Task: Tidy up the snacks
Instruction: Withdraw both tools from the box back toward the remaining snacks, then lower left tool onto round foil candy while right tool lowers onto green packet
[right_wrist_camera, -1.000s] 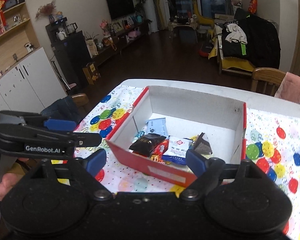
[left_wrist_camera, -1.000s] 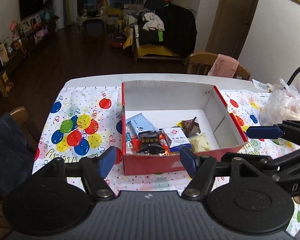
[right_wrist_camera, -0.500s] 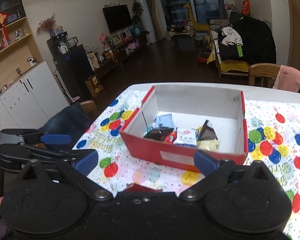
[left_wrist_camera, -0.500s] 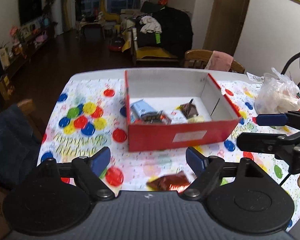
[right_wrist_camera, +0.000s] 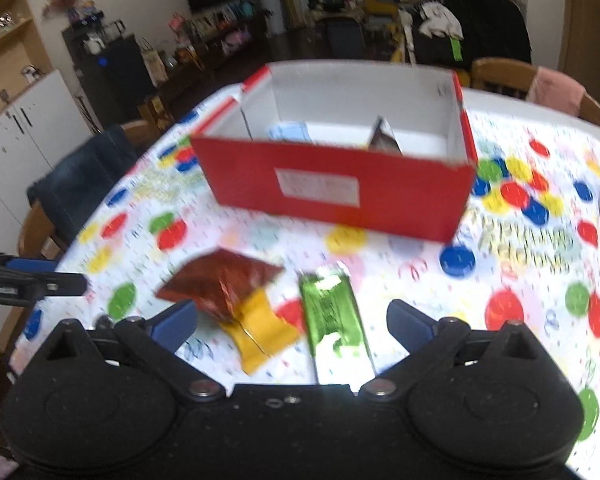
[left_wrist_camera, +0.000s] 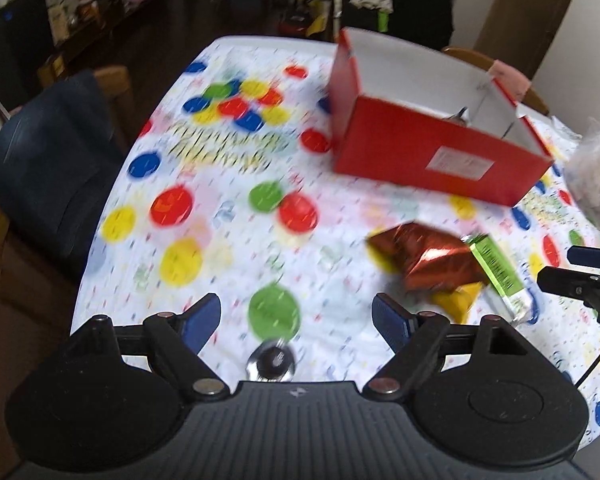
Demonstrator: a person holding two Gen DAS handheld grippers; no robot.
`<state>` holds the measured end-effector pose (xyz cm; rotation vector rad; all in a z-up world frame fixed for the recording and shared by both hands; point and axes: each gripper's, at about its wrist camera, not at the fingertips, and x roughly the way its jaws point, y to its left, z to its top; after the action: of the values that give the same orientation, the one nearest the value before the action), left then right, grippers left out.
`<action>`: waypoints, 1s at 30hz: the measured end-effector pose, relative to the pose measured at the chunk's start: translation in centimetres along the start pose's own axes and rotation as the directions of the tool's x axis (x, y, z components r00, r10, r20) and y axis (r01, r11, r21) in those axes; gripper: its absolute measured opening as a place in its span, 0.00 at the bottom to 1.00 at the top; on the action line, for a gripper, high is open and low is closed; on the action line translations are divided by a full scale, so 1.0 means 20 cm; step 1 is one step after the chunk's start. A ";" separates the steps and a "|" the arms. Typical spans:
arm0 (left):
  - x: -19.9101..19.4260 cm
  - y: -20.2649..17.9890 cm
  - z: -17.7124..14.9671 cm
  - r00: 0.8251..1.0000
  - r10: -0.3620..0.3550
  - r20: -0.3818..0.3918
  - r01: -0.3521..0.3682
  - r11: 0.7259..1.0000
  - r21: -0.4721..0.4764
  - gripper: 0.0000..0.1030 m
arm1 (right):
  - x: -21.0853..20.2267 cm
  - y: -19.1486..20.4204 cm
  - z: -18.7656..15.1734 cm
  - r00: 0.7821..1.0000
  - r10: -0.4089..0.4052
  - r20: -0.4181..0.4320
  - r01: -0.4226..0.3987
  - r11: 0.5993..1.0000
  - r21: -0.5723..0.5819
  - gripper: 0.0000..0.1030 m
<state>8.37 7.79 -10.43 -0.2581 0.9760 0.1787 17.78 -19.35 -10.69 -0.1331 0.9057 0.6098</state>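
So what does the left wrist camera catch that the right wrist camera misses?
Only the left wrist view shows a small round silver-rimmed thing near the left gripper, and a clear plastic bag. Only the right wrist view shows a pale blue packet inside the red box. Both show that box, the red foil packet, yellow packet, green packet and balloon-print tablecloth.

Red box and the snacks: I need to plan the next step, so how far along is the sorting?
Partly done: the red box already holds a few snacks, a pale blue packet and a dark one showing above its wall. In hand: nothing; the left gripper and right gripper are both open. Left: the red-brown packet, yellow packet, green packet and a small round silvery item on the tablecloth.
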 end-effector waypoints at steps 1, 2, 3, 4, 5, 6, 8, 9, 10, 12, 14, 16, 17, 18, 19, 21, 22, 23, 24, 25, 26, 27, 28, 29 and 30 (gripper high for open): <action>0.00 0.01 -0.02 1.000 0.006 -0.005 -0.006 1.000 -0.003 0.81 | 0.02 -0.01 -0.02 1.000 -0.004 -0.008 0.004 1.000 0.001 0.97; 0.01 0.02 -0.03 1.000 0.011 -0.010 -0.011 1.000 -0.006 0.80 | 0.03 -0.02 -0.03 1.000 -0.007 -0.019 0.007 1.000 0.003 0.95; 0.01 0.03 -0.05 1.000 0.016 -0.012 -0.016 1.000 -0.008 0.80 | 0.06 -0.04 -0.04 0.999 -0.007 -0.034 0.007 1.000 0.004 0.95; 0.02 0.03 -0.06 1.000 0.022 -0.014 -0.022 1.000 -0.007 0.81 | 0.08 -0.05 -0.05 0.999 -0.004 -0.047 0.004 1.000 0.003 0.93; 0.02 0.03 -0.08 0.999 0.030 -0.016 -0.030 1.000 -0.005 0.81 | 0.09 -0.06 -0.06 0.998 -0.003 -0.056 0.003 1.000 0.000 0.92; 0.03 0.03 -0.09 0.999 0.038 -0.020 -0.038 0.999 -0.002 0.81 | 0.11 -0.07 -0.07 0.998 -0.011 -0.066 0.010 1.000 -0.005 0.91; 0.04 0.03 -0.11 0.998 0.049 -0.034 -0.049 0.999 0.001 0.81 | 0.16 -0.08 -0.09 0.996 -0.020 -0.089 0.019 1.000 -0.016 0.87; 0.05 0.03 -0.13 0.998 0.054 -0.040 -0.054 0.999 -0.001 0.80 | 0.18 -0.09 -0.10 0.995 -0.026 -0.098 0.023 0.999 -0.026 0.86; 0.06 0.03 -0.13 0.997 0.057 -0.046 -0.057 0.998 -0.004 0.81 | 0.20 -0.09 -0.10 0.994 -0.038 -0.107 0.034 0.999 -0.040 0.83; 0.07 0.03 -0.15 0.996 0.062 -0.058 -0.063 0.998 -0.016 0.81 | 0.24 -0.10 -0.11 0.991 -0.063 -0.121 0.055 0.996 -0.063 0.80; 0.09 0.03 -0.16 0.996 0.066 -0.066 -0.067 0.997 -0.024 0.81 | 0.27 -0.12 -0.12 0.988 -0.075 -0.134 0.065 0.995 -0.074 0.77; 0.09 0.02 -0.17 0.995 0.076 -0.064 -0.077 0.997 -0.021 0.81 | 0.29 -0.12 -0.12 0.986 -0.081 -0.144 0.068 0.993 -0.094 0.73; 0.10 0.02 -0.17 0.995 0.081 -0.063 -0.082 0.996 -0.017 0.81 | 0.30 -0.11 -0.12 0.986 -0.089 -0.144 0.073 0.991 -0.115 0.72; 0.10 0.02 -0.18 0.994 0.084 -0.063 -0.084 0.996 -0.008 0.81 | 0.30 -0.11 -0.12 0.985 -0.096 -0.143 0.077 0.988 -0.132 0.71; 0.11 0.01 -0.18 0.994 0.086 -0.064 -0.086 0.996 0.002 0.80 | 0.31 -0.10 -0.12 0.985 -0.102 -0.141 0.081 0.986 -0.146 0.70; 0.13 0.00 -0.20 0.993 0.099 -0.064 -0.098 0.995 0.023 0.80 | 0.32 -0.09 -0.12 0.984 -0.110 -0.139 0.085 0.982 -0.170 0.67; 0.14 -0.01 -0.20 0.993 0.098 -0.068 -0.097 0.995 0.029 0.80 | 0.33 -0.08 -0.11 0.984 -0.114 -0.140 0.088 0.980 -0.179 0.66; 0.15 -0.01 -0.20 0.993 0.096 -0.070 -0.094 0.995 0.030 0.80 | 0.33 -0.08 -0.11 0.983 -0.116 -0.142 0.089 0.978 -0.186 0.64; 0.15 -0.01 -0.21 0.993 0.095 -0.067 -0.094 0.995 0.028 0.80 | 0.34 -0.08 -0.11 0.983 -0.120 -0.142 0.091 0.977 -0.195 0.63; 0.16 -0.01 -0.21 0.993 0.095 -0.063 -0.093 0.995 0.028 0.80 | 0.34 -0.07 -0.11 0.982 -0.125 -0.142 0.095 0.975 -0.203 0.62; 0.17 -0.01 -0.20 0.993 0.095 -0.064 -0.093 0.995 0.028 0.80 | 0.35 -0.07 -0.11 0.982 -0.124 -0.141 0.093 0.974 -0.205 0.61; 0.17 -0.01 -0.20 0.993 0.095 -0.066 -0.093 0.995 0.027 0.78 | 0.35 -0.07 -0.11 0.983 -0.122 -0.139 0.092 0.975 -0.204 0.60; 0.18 -0.02 -0.20 0.993 0.092 -0.068 -0.090 0.995 0.029 0.73 | 0.35 -0.08 -0.11 0.983 -0.120 -0.138 0.090 0.975 -0.203 0.59; 0.19 -0.02 -0.20 0.993 0.092 -0.070 -0.090 0.995 0.034 0.68 | 0.36 -0.07 -0.10 0.984 -0.119 -0.136 0.090 0.975 -0.203 0.57; 0.20 -0.02 -0.20 0.993 0.096 -0.073 -0.093 0.995 0.040 0.63 | 0.36 -0.07 -0.10 0.984 -0.117 -0.135 0.088 0.975 -0.203 0.56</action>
<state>7.50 6.30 -15.79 -0.1859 1.0655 0.2387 20.48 -18.15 -17.65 -0.4049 0.9723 0.5978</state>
